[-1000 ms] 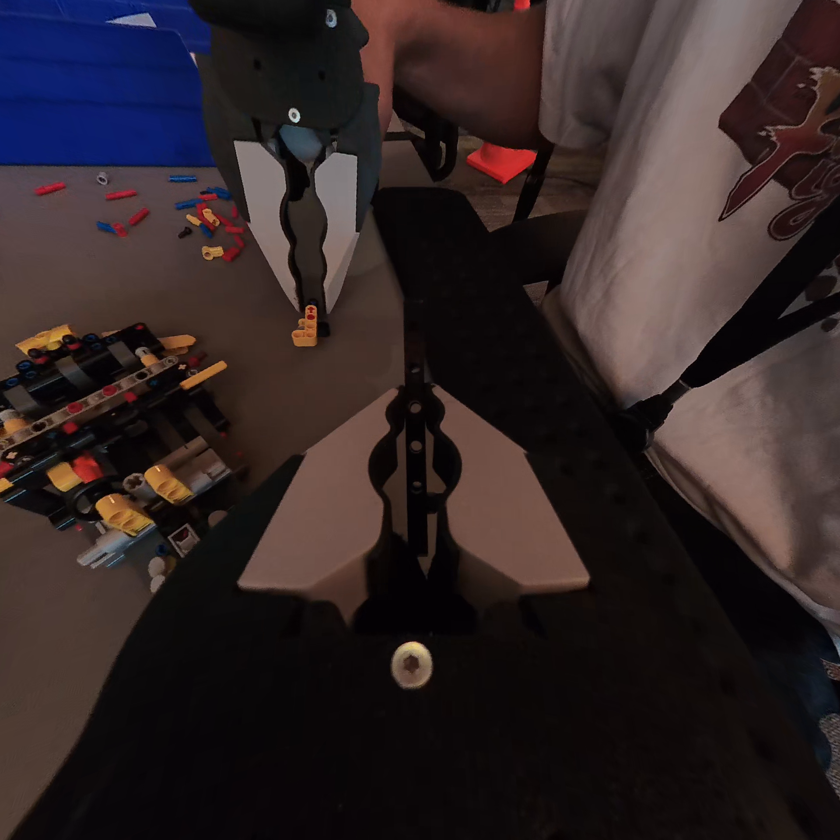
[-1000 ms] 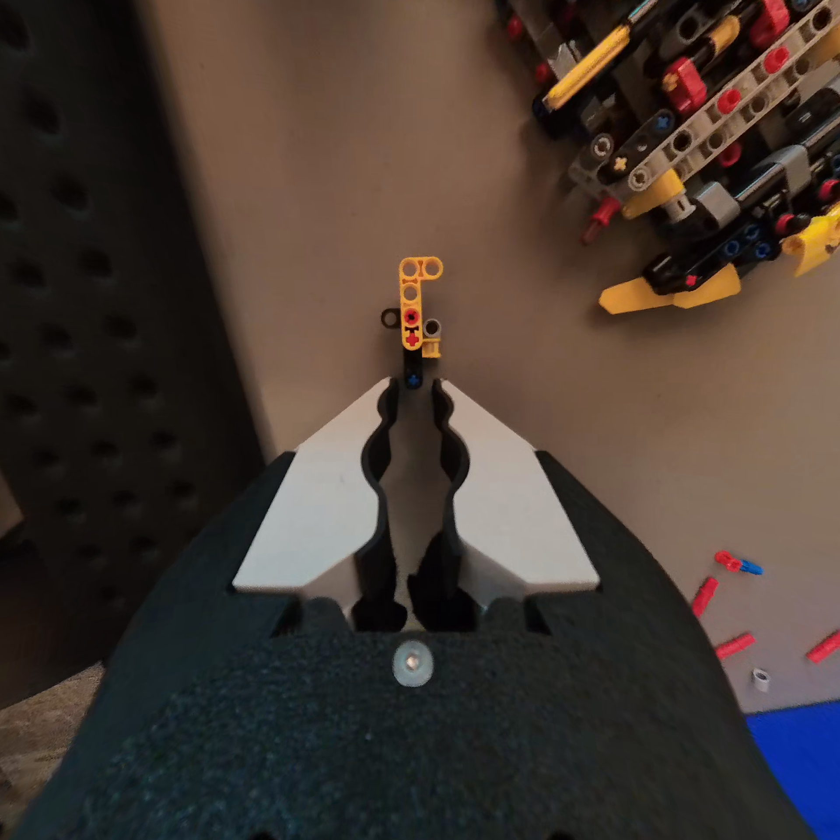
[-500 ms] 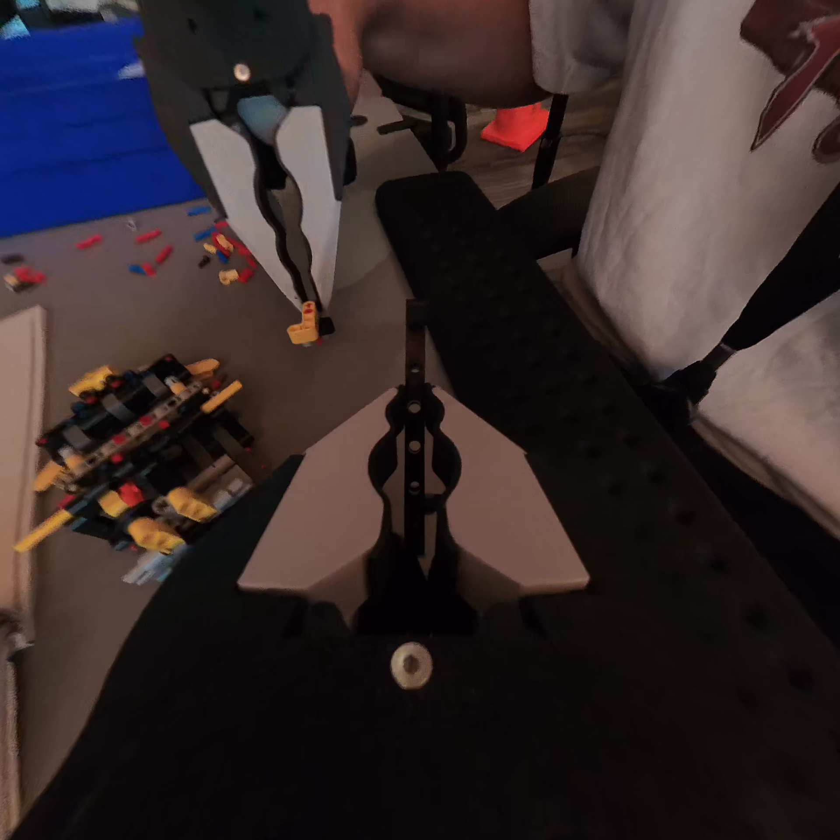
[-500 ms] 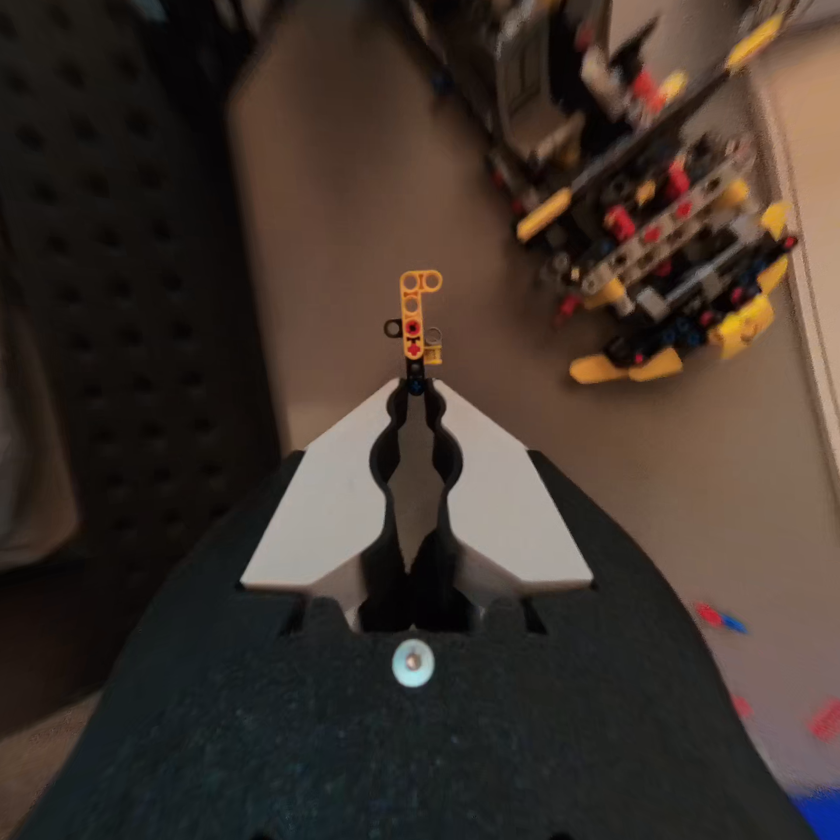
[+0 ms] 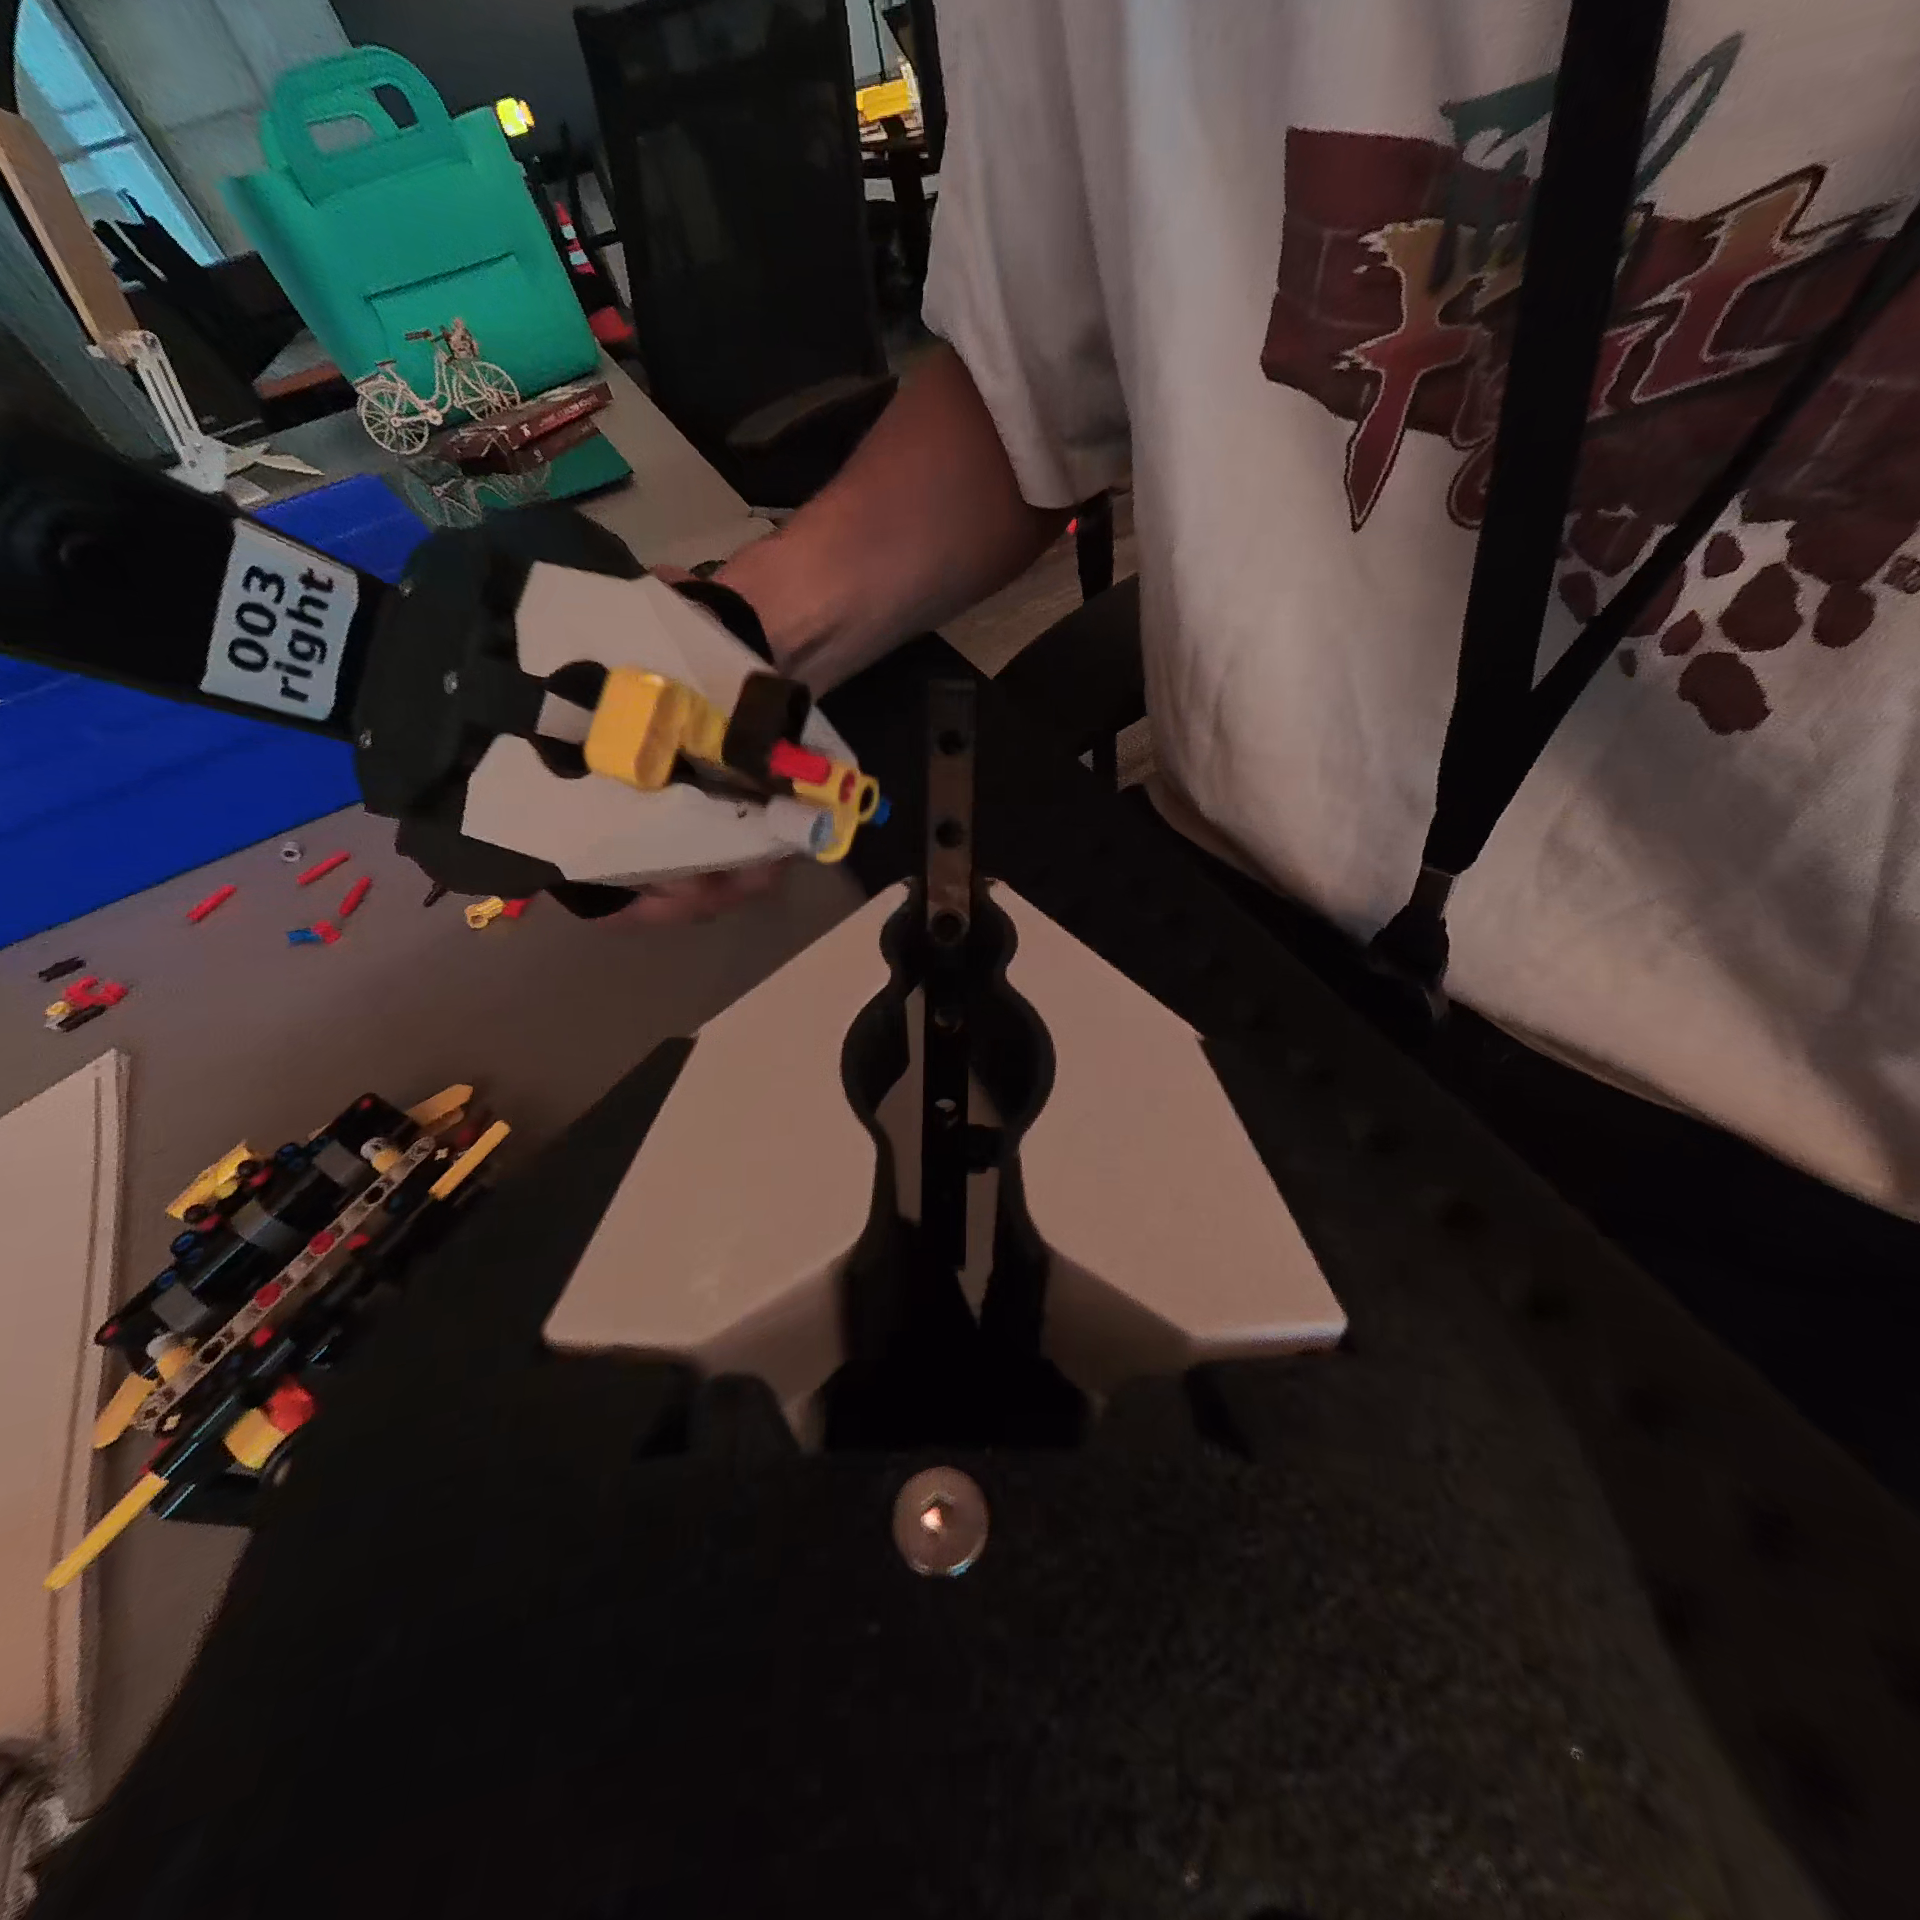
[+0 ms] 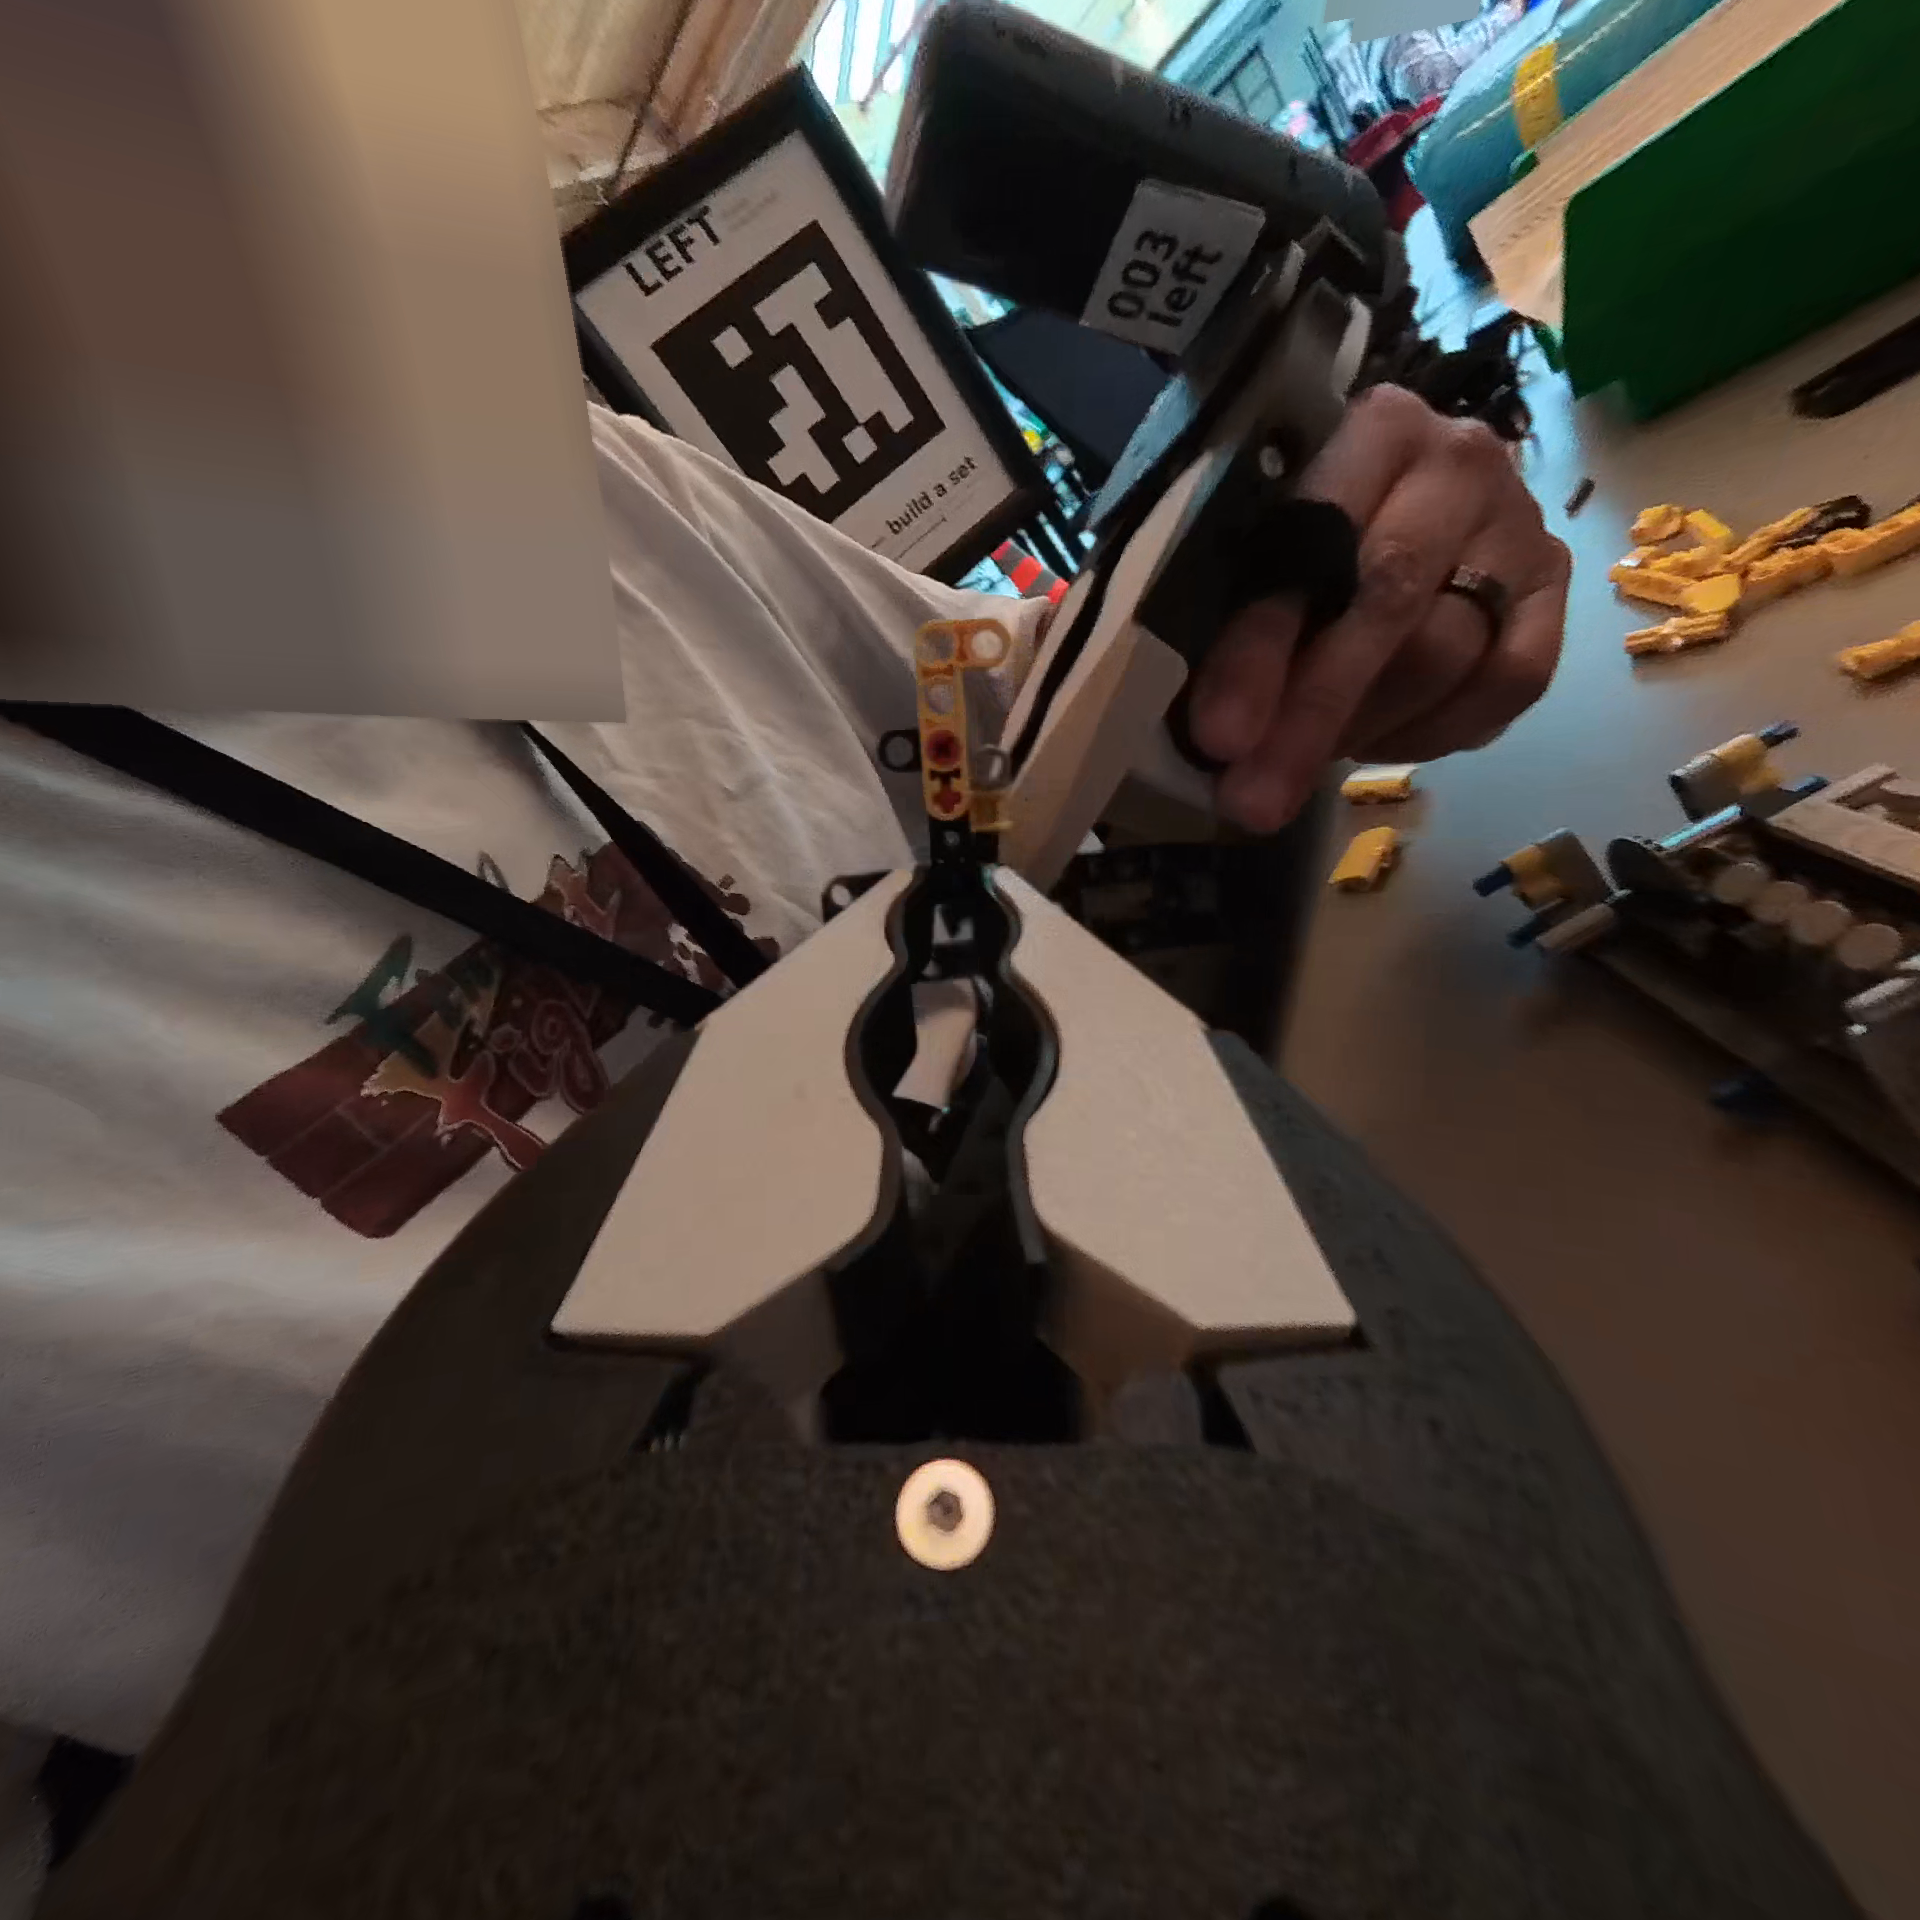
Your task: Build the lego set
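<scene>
My left gripper (image 5: 951, 909) is shut on a long black beam with holes (image 5: 951, 790) that sticks up past its fingertips. My right gripper (image 6: 951, 883) is shut on a small assembly (image 6: 951, 727): a yellow L-shaped beam with red pins on a black piece. Both are held in the air in front of the person's white shirt (image 5: 1195, 416). In the left wrist view the right gripper (image 5: 831, 821) comes in from the left, and its assembly (image 5: 842, 805) is just left of the black beam. In the right wrist view the left gripper's fingers (image 6: 1091, 707) are close to the right of the assembly.
The partly built black, yellow and grey model (image 5: 281, 1278) lies on the table at the lower left, and also shows in the right wrist view (image 6: 1766, 935). Loose red, blue and yellow pieces (image 5: 322, 894) lie near a blue mat (image 5: 104, 769). Several yellow parts (image 6: 1714, 582) lie beside a green box (image 6: 1745, 260). The tips of both grippers are at nearly the same place.
My right gripper shut on the small yellow assembly, lifted it off the table and turned toward the left gripper. The left gripper tilted up with the black beam. The two now meet in the air.
</scene>
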Demonstrator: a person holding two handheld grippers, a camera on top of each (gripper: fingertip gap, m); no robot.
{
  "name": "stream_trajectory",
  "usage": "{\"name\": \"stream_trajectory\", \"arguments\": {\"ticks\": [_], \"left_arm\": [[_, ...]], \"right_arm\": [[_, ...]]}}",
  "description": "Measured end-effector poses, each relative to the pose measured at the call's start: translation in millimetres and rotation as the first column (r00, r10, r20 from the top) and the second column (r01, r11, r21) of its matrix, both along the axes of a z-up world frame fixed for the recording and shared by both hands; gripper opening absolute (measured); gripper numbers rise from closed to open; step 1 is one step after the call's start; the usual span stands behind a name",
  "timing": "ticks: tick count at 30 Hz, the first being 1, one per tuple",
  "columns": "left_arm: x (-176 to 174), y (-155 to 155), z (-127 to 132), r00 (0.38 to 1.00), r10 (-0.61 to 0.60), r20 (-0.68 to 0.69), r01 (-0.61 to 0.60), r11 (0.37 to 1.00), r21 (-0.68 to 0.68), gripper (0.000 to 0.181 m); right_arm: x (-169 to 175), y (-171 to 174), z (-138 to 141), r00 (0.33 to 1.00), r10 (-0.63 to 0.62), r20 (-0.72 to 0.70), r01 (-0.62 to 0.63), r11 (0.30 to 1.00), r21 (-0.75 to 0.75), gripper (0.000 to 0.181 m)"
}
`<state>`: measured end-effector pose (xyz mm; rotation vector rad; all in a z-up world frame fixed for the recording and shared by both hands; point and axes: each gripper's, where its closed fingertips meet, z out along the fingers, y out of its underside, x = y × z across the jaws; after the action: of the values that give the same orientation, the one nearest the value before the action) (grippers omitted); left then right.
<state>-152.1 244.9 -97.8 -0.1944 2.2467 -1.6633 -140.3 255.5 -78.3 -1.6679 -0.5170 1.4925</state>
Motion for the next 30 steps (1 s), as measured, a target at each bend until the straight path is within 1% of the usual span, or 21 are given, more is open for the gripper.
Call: {"name": "stream_trajectory", "arguments": {"ticks": [1, 3, 8, 11, 12, 14, 20, 24, 27, 29, 30], "left_arm": [[0.1, -0.2, -1.1, 1.000, -0.002, -0.007, 0.002, 1.000, 0.001, 0.009], [-1.2, -0.4, -1.9, 1.000, -0.014, -0.022, 0.014, 1.000, -0.008, 0.009], [-4.1, -2.3, -2.7, 0.998, -0.041, -0.049, 0.040, 0.999, -0.027, 0.009], [-4.8, -1.5, -2.5, 0.996, -0.052, -0.066, 0.049, 0.998, -0.043, 0.009], [-5.2, -1.1, -2.4, 0.996, -0.055, -0.068, 0.052, 0.998, -0.046, 0.009], [-6.7, -2.0, -3.8, 0.995, -0.064, -0.076, 0.062, 0.997, -0.041, 0.009], [-8.2, -2.2, -3.9, 0.991, -0.082, -0.102, 0.076, 0.995, -0.058, 0.009], [-8.5, -2.0, -4.4, 0.990, -0.086, -0.114, 0.079, 0.995, -0.059, 0.009], [-9.7, -1.3, -4.0, 0.978, -0.102, -0.182, 0.088, 0.993, -0.083, 0.009], [-13.1, -2.4, -2.6, 0.955, -0.143, -0.261, 0.114, 0.986, -0.123, 0.009], [-14.2, -2.8, -2.6, 0.951, -0.155, -0.268, 0.124, 0.984, -0.131, 0.010]], "right_arm": [[-1.3, -1.2, 1.8, 1.000, 0.014, -0.013, -0.014, 1.000, 0.001, 0.007], [-4.6, -2.1, -2.8, 0.999, 0.028, 0.015, -0.028, 1.000, -0.003, 0.007], [-8.3, -6.3, -7.5, 0.997, 0.072, 0.020, -0.072, 0.997, -0.016, 0.007], [-8.8, -8.5, -3.8, 0.995, 0.100, -0.018, -0.100, 0.995, -0.019, 0.007], [-8.8, -8.2, -3.0, 0.994, 0.104, -0.028, -0.104, 0.994, -0.023, 0.007], [-10.6, -7.5, -7.2, 0.994, 0.106, -0.002, -0.106, 0.994, -0.027, 0.007], [-13.1, -8.6, -4.7, 0.991, 0.127, -0.030, -0.128, 0.991, -0.035, 0.007], [-13.4, -8.6, -6.1, 0.991, 0.133, -0.024, -0.134, 0.990, -0.043, 0.007], [-13.4, -8.4, -6.8, 0.989, 0.144, -0.022, -0.145, 0.988, -0.055, 0.007], [-15.7, -9.6, -6.5, 0.984, 0.174, -0.042, -0.176, 0.982, -0.073, 0.007], [-17.7, -9.9, -6.4, 0.981, 0.184, -0.057, -0.188, 0.979, -0.080, 0.007]]}}
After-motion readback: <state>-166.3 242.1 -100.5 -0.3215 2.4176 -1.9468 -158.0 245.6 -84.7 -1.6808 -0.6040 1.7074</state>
